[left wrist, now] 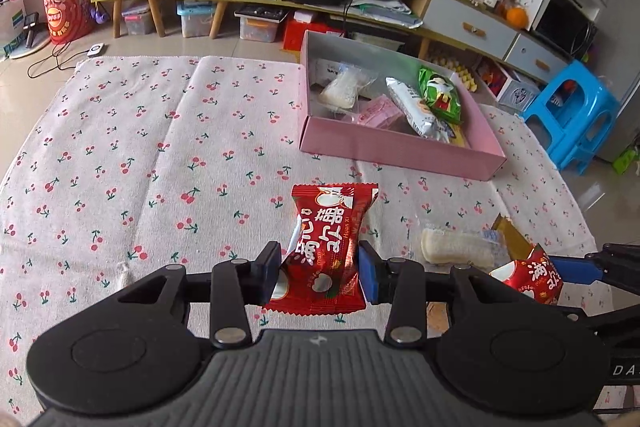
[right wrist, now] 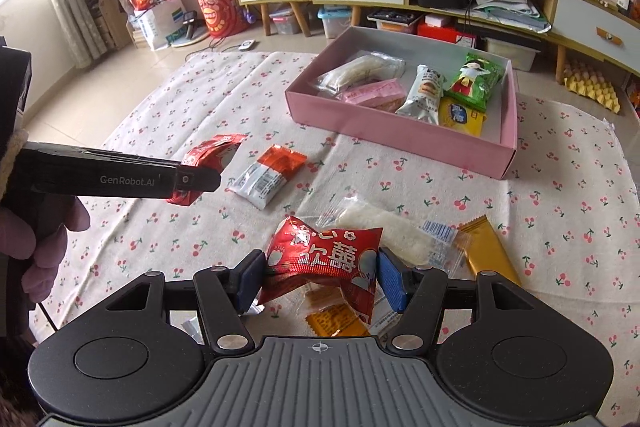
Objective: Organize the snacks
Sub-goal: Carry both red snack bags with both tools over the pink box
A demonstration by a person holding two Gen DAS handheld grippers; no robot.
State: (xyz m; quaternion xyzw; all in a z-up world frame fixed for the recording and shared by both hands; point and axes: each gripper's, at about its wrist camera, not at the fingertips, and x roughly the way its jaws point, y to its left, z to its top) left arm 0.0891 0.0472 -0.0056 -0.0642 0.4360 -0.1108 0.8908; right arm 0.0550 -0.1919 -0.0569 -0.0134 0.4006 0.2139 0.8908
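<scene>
Left gripper (left wrist: 319, 273) pinches a glossy red foil packet (left wrist: 326, 247) at its waist, crinkled ends flaring above and below the pads. Right gripper (right wrist: 318, 279) squeezes a second red packet (right wrist: 326, 263) just the same (puffy, pillow-shaped). Both hang clear of the cherry-print cloth (left wrist: 160, 155). The pink cardboard box (right wrist: 400, 131) beyond holds several wrapped snacks.

A: How does the left gripper (left wrist: 319, 269) stand?
B: At lower centre of its own view, angled downward, pads pinching a red snack packet (left wrist: 326, 247).
A: And the right gripper (right wrist: 320, 277)?
B: The same, clamped on another red packet (right wrist: 324, 263). A hand (right wrist: 38, 247) at the left edge grips the left handle.
</scene>
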